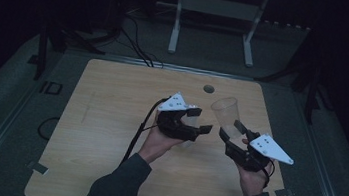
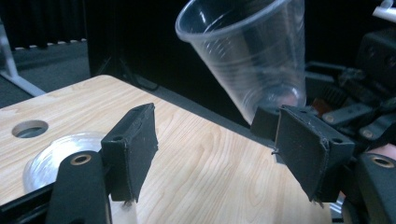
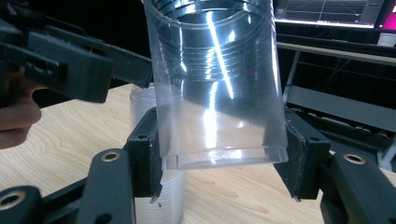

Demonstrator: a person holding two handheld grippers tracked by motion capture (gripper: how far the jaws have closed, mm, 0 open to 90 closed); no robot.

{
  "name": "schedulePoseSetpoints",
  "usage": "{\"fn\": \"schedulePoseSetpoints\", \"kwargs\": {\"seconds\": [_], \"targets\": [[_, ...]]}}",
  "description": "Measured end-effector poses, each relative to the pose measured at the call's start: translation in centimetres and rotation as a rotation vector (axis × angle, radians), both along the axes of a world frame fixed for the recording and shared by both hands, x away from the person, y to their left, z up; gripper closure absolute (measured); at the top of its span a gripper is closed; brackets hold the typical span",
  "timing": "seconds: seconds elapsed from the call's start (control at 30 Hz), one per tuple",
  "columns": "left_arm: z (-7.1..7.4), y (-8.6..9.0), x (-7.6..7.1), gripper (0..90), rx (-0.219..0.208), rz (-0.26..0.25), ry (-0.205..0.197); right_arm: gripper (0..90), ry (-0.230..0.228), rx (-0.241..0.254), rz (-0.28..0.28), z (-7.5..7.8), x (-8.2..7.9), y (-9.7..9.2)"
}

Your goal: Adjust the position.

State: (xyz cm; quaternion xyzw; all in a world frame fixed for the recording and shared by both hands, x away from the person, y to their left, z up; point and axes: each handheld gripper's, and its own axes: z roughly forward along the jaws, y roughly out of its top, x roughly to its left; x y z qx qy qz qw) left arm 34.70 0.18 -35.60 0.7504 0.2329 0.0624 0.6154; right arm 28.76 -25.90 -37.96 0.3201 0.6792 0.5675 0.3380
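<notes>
R gripper [image 3: 219, 186] is clamped on the base of a clear plastic cup [image 3: 217, 93], holding it lifted off the wooden table [image 1: 109, 120], mouth up and tilted, prob. to keep it clear of the stack. L gripper [image 2: 215, 154] has its jaws partly apart w/ nothing between them. A second clear cup [image 2: 51, 156] sits on the table just behind the L jaw, and the ribbed stack of cups [image 3: 149, 107] stands behind the held one. Looks like cups are being separated.
</notes>
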Motion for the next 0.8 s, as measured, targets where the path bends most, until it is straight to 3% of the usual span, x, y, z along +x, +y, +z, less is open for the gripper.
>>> {"fn": "schedulePoseSetpoints", "kwargs": {"seconds": [0.33, 0.8], "targets": [[0.2, -0.4, 0.5, 27.2, -0.073, -0.007, 0.056, 41.4, -0.007, 0.025, -0.018, -0.5, -0.1, 0.0], [0.6, -1.7, 0.6, 23.3, -0.102, -0.027, 0.077, 41.5, -0.012, 0.043, -0.014, -0.8, -0.3, 0.5]]}}
